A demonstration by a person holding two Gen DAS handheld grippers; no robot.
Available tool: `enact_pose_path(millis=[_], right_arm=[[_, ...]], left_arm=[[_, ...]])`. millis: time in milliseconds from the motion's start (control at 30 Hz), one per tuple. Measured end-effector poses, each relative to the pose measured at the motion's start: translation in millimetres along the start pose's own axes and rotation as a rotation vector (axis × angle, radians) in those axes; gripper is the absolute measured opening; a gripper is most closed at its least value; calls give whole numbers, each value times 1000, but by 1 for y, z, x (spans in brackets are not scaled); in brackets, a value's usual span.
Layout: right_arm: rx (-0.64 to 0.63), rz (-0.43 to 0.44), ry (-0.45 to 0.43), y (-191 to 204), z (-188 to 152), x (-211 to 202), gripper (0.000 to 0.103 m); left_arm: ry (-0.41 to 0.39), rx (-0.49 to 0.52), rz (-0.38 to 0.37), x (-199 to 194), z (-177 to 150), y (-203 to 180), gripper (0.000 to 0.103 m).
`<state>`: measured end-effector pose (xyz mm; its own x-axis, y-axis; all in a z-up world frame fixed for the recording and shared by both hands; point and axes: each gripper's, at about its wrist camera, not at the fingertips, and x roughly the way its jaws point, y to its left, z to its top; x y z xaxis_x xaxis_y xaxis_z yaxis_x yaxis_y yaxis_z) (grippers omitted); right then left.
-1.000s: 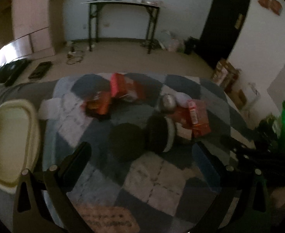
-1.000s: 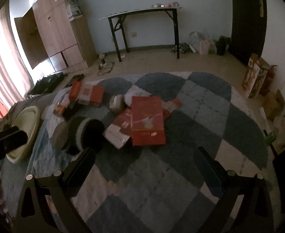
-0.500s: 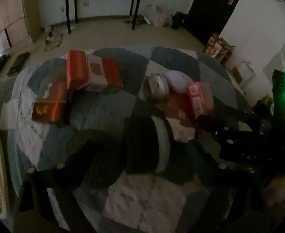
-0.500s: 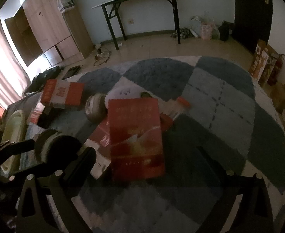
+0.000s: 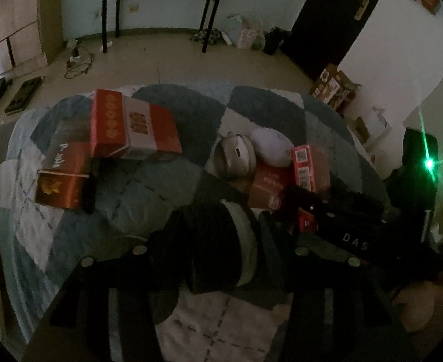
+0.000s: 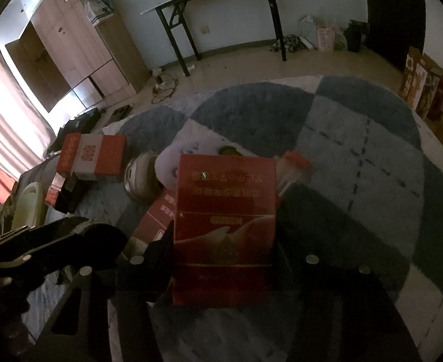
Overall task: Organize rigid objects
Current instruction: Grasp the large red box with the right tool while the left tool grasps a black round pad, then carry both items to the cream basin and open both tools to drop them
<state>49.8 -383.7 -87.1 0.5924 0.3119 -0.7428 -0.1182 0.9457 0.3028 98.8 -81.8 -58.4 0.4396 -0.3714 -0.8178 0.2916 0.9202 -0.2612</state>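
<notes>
both grippers dim, left gripper (image 5: 221, 241) round dark tin (image 5: 221, 247), right gripper (image 6: 224, 259) red box (image 6: 223, 229)

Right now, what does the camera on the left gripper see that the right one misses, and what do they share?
Only the left wrist view shows the dark round tin between the left gripper fingers, plus a green light.

Only the right wrist view shows the large red box between the right gripper fingers, a wooden wardrobe and a pale basin.

Both show the checkered rug, the red-and-white box and the black folding table.
</notes>
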Motion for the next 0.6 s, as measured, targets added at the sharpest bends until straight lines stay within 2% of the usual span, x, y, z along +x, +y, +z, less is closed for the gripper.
enact_pose_path(millis=[100,333,433,600], right_arm=[[10,0,-8,0,0,-5,56],[-10,3,-64,10,-3,-43,56],[-71,36,-93,35,-1,-68,56],[-274,105,-107,119,12,-85,56]], left_arm=[[-16,12,-5,-13,3,2,52],[-95,24,47,-67,16,23,52],[-149,-8,98,-98,22,55,52],[-221,-141,160,-150,20,137,52]])
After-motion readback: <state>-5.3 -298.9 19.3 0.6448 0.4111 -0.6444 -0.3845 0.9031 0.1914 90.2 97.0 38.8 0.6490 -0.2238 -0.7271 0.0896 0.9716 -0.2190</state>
